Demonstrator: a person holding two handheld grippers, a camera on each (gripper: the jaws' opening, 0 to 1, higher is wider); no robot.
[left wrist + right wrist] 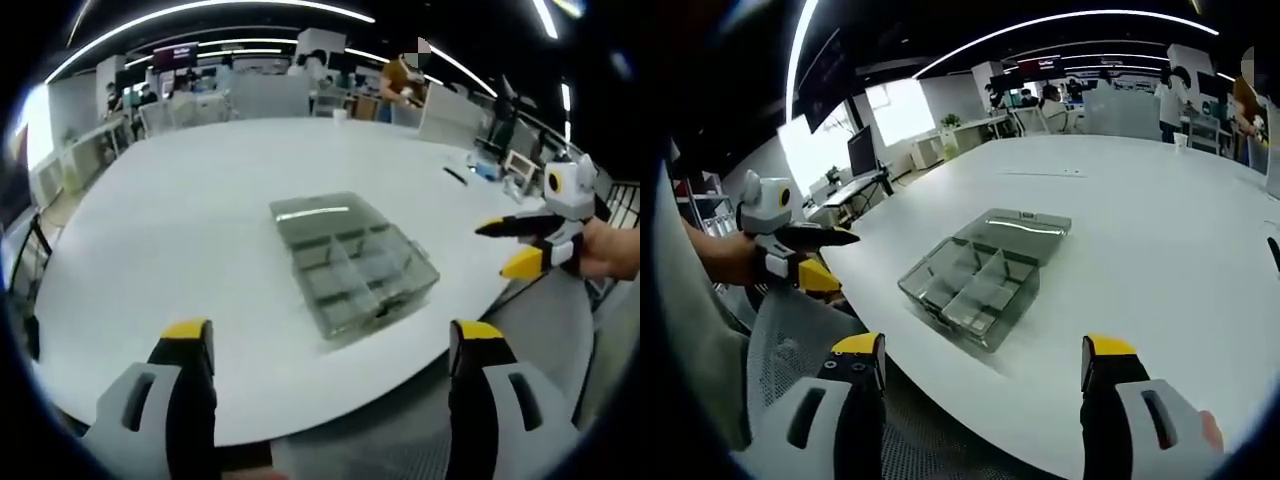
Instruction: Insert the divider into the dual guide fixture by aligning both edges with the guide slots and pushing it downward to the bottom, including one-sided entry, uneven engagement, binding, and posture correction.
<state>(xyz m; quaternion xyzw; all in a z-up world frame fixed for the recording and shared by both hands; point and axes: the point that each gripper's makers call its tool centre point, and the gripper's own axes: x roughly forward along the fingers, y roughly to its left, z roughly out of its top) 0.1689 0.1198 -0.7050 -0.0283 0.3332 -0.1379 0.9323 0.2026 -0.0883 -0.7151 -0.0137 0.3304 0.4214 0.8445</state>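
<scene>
A clear plastic compartment box [352, 262] with inner dividers lies on the white table [200, 220], its lid folded open behind it. In the right gripper view the same box [980, 275] sits near the table's front edge. My left gripper [330, 345] is open, held short of the box, nothing between its yellow-tipped jaws. My right gripper [982, 360] is open too, in front of the box. The right gripper [515, 245] enters the left gripper view from the right, held by a hand. The left gripper [825, 255] shows at the left of the right gripper view.
A grey mesh chair [790, 340] stands below the table edge. A pen [455, 176] and small items [500, 165] lie far right on the table. People, desks and monitors [862, 150] fill the office behind.
</scene>
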